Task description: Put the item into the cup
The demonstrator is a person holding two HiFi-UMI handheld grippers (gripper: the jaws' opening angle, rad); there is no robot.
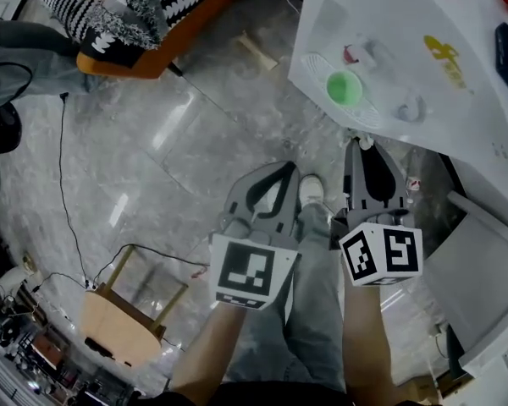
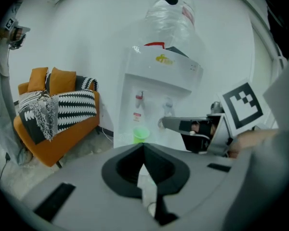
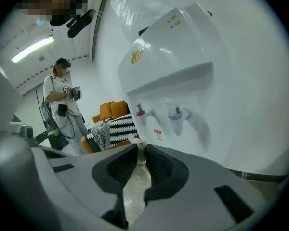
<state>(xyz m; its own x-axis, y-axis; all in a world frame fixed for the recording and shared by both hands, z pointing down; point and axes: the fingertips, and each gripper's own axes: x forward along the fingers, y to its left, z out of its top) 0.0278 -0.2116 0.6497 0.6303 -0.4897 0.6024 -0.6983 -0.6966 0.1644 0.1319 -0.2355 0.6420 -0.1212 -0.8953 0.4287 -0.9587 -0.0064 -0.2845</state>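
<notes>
A green cup stands on the drip tray of a white water dispenser, under its taps. My right gripper is just in front of the tray, a little to the right of the cup. Its jaws are nearly together on a small thin pale item pinched at the tips. The left gripper view shows that gripper from the side, to the right of the cup. My left gripper hangs lower and to the left over the floor, shut and empty.
The dispenser has a red tap and a blue tap. An orange sofa with a striped blanket stands to the left. A wooden stool and a cable are on the floor. A person stands further off.
</notes>
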